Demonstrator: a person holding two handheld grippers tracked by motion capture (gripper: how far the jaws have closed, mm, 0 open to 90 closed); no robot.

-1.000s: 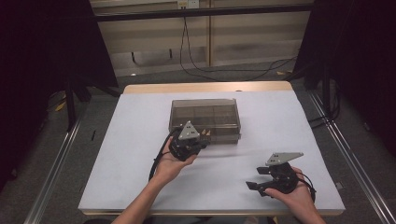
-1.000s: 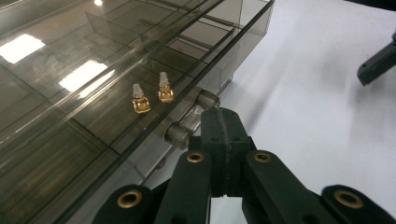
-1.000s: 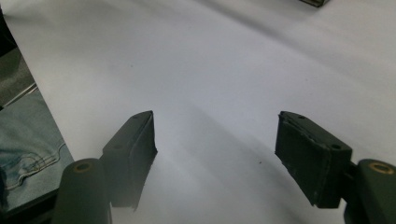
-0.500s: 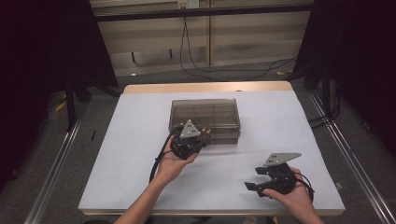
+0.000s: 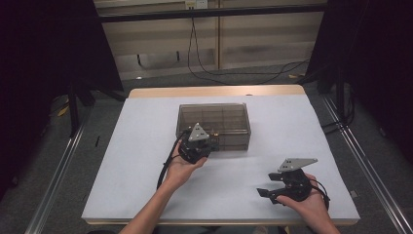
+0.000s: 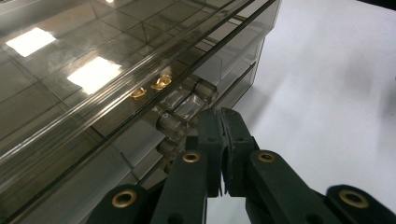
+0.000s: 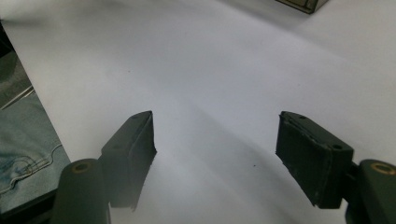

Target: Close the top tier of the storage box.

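A smoke-tinted clear plastic compartment box (image 5: 214, 119) with its lid down sits mid-table. My left gripper (image 5: 209, 142) is held against the box's front wall. In the left gripper view its jaws (image 6: 222, 116) are pressed together with nothing between them, tips right at the box's clear latch (image 6: 187, 105). Two small brass pieces (image 6: 150, 87) show through the box (image 6: 93, 70). My right gripper (image 5: 267, 185) hovers near the table's front right, pointing left. Its jaws (image 7: 215, 135) stand wide apart over bare white table.
The white table top (image 5: 146, 146) has free room left, right and in front of the box. A corner of the box (image 7: 303, 3) shows at the top of the right gripper view, and denim cloth (image 7: 23, 126) beyond the table edge. Cables lie on the floor behind.
My left gripper has crept slightly toward the box front. The right hand has kept still.
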